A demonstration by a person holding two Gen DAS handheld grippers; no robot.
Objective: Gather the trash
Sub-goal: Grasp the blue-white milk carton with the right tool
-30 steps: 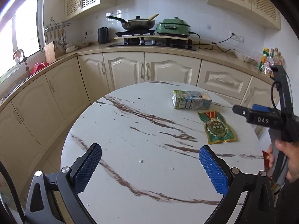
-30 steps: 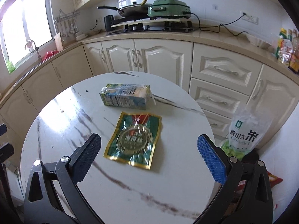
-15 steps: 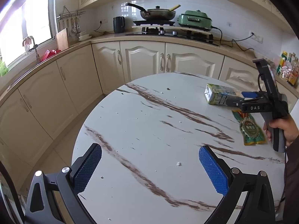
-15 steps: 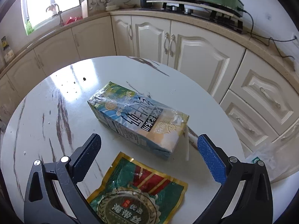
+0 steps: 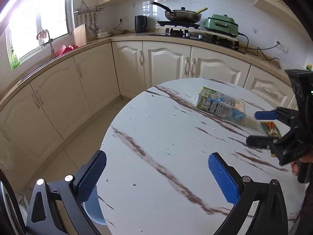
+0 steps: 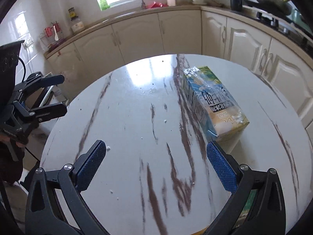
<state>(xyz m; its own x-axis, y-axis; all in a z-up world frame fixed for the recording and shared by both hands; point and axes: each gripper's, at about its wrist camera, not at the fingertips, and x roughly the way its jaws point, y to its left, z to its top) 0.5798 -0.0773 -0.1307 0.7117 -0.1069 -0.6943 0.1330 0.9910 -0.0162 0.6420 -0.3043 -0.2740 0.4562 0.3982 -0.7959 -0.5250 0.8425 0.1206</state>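
A drink carton (image 5: pixel 221 105) wrapped in clear film lies on its side on the round marble table (image 5: pixel 156 137). Right of it lies a green snack packet (image 5: pixel 271 129), partly hidden by my right gripper (image 5: pixel 254 128), which hovers open just short of the carton. In the right wrist view the carton (image 6: pixel 213 101) lies just ahead of the right fingertip, outside the jaws of the right gripper (image 6: pixel 156 152). A sliver of the packet (image 6: pixel 248 201) shows under that finger. My left gripper (image 5: pixel 156 168) is open and holds nothing at the table's near left edge, also visible as the left gripper (image 6: pixel 63 94).
Cream cabinets and a counter curve round behind the table. A pan (image 5: pixel 183 15), a green cooker (image 5: pixel 222 24) and a kettle (image 5: pixel 140 23) stand on the counter, and a sink tap (image 5: pixel 47 39) is by the window. Something blue (image 5: pixel 93 205) sits on the floor under the table's near edge.
My right gripper has swung left, from facing the carton over the packet to alongside the carton's near end. My left gripper has drifted left, so the table sits further right in its view.
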